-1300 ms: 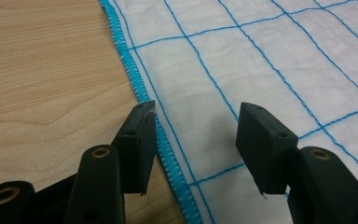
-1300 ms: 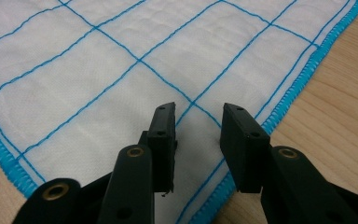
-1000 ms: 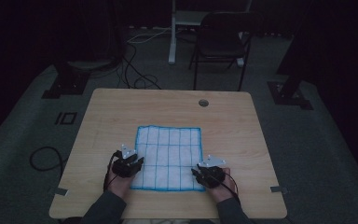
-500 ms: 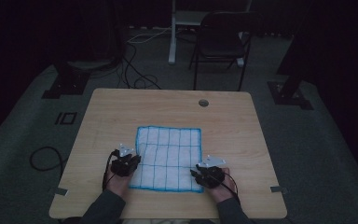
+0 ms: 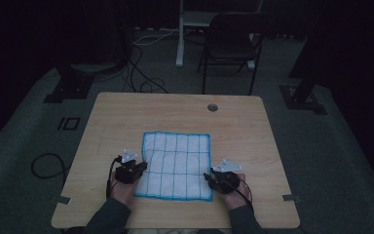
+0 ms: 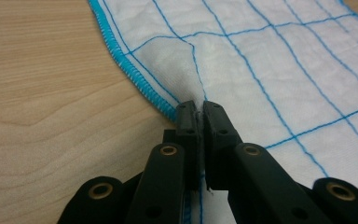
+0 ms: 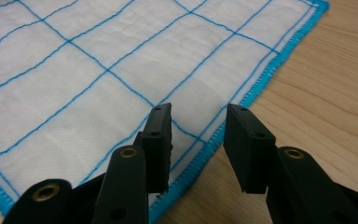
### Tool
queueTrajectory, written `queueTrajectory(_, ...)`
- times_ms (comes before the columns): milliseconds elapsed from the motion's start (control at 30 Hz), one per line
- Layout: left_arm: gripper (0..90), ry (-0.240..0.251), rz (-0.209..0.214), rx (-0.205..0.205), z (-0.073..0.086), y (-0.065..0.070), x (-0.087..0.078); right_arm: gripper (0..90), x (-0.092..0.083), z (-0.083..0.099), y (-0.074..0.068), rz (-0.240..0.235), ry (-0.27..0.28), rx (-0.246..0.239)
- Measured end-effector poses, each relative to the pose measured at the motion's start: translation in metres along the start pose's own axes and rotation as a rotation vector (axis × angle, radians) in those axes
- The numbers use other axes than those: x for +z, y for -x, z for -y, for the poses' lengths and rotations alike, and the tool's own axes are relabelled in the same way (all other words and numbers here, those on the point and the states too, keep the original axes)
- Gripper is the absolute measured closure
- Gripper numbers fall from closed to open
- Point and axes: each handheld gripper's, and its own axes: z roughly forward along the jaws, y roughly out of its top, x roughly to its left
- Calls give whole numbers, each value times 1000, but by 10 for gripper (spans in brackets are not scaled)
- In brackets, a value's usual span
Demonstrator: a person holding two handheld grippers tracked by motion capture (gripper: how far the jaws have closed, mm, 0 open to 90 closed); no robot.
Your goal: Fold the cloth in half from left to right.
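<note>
A white cloth (image 5: pixel 175 161) with a blue grid and blue hem lies flat on the wooden table (image 5: pixel 126 117). My left gripper (image 5: pixel 139 168) sits at the cloth's left edge. In the left gripper view it (image 6: pixel 196 109) is shut on a pinched ridge of the cloth (image 6: pixel 270 56) just inside the hem. My right gripper (image 5: pixel 209 178) rests at the cloth's near right corner. Seen from the right gripper view, it (image 7: pixel 198 114) is open and has just been opening a little. One jaw stands over the cloth (image 7: pixel 74 70), the other over bare wood, with the hem between them and unpressed.
A round cable hole (image 5: pixel 213 107) sits near the table's far edge. Beyond the table stand a dark folding chair (image 5: pixel 233 46) and a white desk leg (image 5: pixel 180 39), with cables on the floor (image 5: pixel 141 73). Bare wood surrounds the cloth on all sides.
The left gripper's jaws have closed on the cloth's left edge, and the hem there now curves inward. Both hands have stayed in place.
</note>
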Motion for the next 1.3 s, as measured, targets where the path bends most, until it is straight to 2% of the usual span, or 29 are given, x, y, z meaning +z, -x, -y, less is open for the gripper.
queueTrajectory(300,867,36,20,27,-9,8,-8,648,0,1,7,31,-1,21)
queueTrajectory(467,867,55,29,41,-15,14,-11,659,3,1,3,37,-12,2)
queueTrajectory(933,868,96,55,79,-31,28,-19,665,5,1,2,33,-30,-2)
queueTrajectory(1300,868,121,89,118,-45,46,-22,667,5,1,3,31,-33,3)
